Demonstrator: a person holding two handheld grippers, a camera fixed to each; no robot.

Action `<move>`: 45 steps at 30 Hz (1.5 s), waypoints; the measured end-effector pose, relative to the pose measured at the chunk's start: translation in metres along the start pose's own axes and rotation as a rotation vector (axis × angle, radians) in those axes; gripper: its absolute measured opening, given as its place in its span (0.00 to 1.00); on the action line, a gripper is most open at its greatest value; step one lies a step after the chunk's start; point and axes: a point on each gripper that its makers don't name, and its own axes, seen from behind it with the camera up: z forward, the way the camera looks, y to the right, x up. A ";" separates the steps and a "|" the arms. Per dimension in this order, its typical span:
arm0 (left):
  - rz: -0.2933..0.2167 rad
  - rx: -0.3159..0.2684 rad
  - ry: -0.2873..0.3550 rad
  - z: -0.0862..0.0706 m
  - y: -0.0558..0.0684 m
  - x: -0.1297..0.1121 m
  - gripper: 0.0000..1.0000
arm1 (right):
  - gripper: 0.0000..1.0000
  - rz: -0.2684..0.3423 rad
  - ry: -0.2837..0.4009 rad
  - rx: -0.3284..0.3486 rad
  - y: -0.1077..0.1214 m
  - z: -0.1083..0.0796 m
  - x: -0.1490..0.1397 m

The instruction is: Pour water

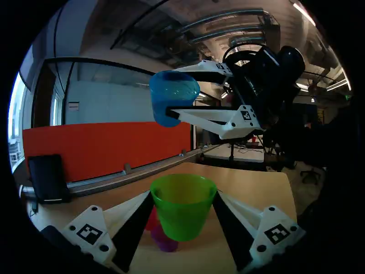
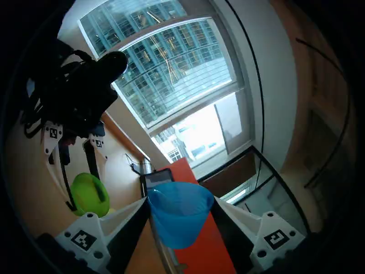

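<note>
The left claw (image 1: 182,201) was closed on the green cup (image 1: 183,211), with one finger pressed against each side of it just below the rim. The cup stood upright between them, its mouth open to the ceiling. Whether its base rested on the tabletop (image 1: 255,182) or hung just above it could not be told. Close by its foot, on the claw's left, lay a small purple cup (image 1: 164,240) with a reddish thing (image 1: 152,222) beside it, both partly hidden.

The right claw (image 2: 180,206) gripped the blue cup (image 2: 179,221) in the same way, a finger on either side of its wall. In the left gripper view this cup hung high in the air, above and beyond the green one and well apart from it, nearly upright. Its lower part looked darker than the rim. In the right gripper view the green cup showed off to the left, between the other claw's white fingers.

Farther out, an orange partition (image 1: 105,146) ran along the back edge of the tabletop, and a dark flat device (image 1: 47,179) leaned against it. A large window (image 2: 182,68) with slatted blinds stood behind the blue cup.
</note>
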 end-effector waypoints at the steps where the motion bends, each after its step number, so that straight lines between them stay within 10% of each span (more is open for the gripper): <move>1: 0.000 -0.001 0.001 0.000 0.000 0.000 0.87 | 0.92 -0.007 0.000 0.000 0.000 0.000 0.001; 45: 0.004 -0.013 0.001 0.005 0.005 0.003 0.87 | 0.92 -0.234 0.020 -0.064 0.037 0.004 0.019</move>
